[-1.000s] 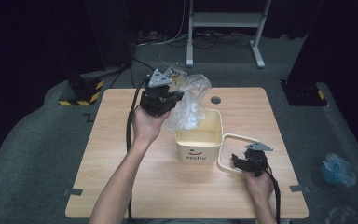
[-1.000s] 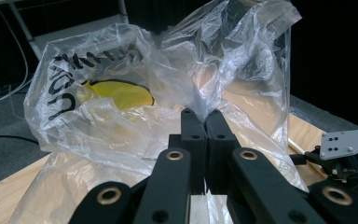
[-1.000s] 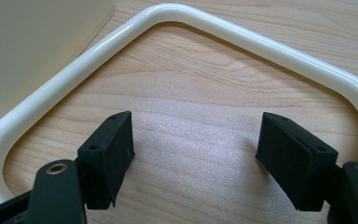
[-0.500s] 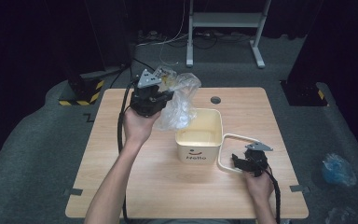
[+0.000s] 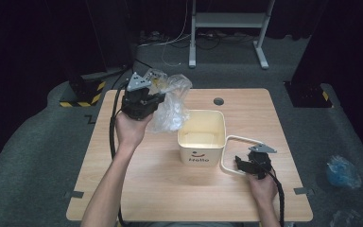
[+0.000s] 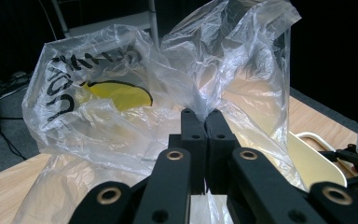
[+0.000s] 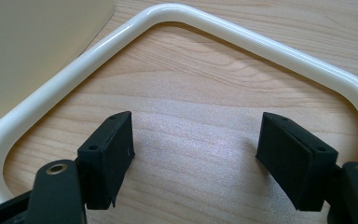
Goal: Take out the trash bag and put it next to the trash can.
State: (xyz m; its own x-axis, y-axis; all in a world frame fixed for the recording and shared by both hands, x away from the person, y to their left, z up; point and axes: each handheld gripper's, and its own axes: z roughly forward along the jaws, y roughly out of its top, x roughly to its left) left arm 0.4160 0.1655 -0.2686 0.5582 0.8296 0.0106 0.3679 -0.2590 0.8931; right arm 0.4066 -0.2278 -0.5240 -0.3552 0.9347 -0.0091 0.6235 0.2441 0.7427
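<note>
left tongs [image 6: 205,122]: clamped on clear plastic bag [image 5: 170,106], held above worktop [image 5: 137,184] left of cream bin [image 5: 202,137] | right tongs [image 7: 196,154]: wide apart, empty, inside bin handle [image 7: 242,37]

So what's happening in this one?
A person works at a wooden table with tongs in each hand. The left tongs are shut on a crumpled clear plastic bag, held up beside a cream bin. The right tongs rest open on the table inside the bin's loop handle, gripping nothing.
</note>
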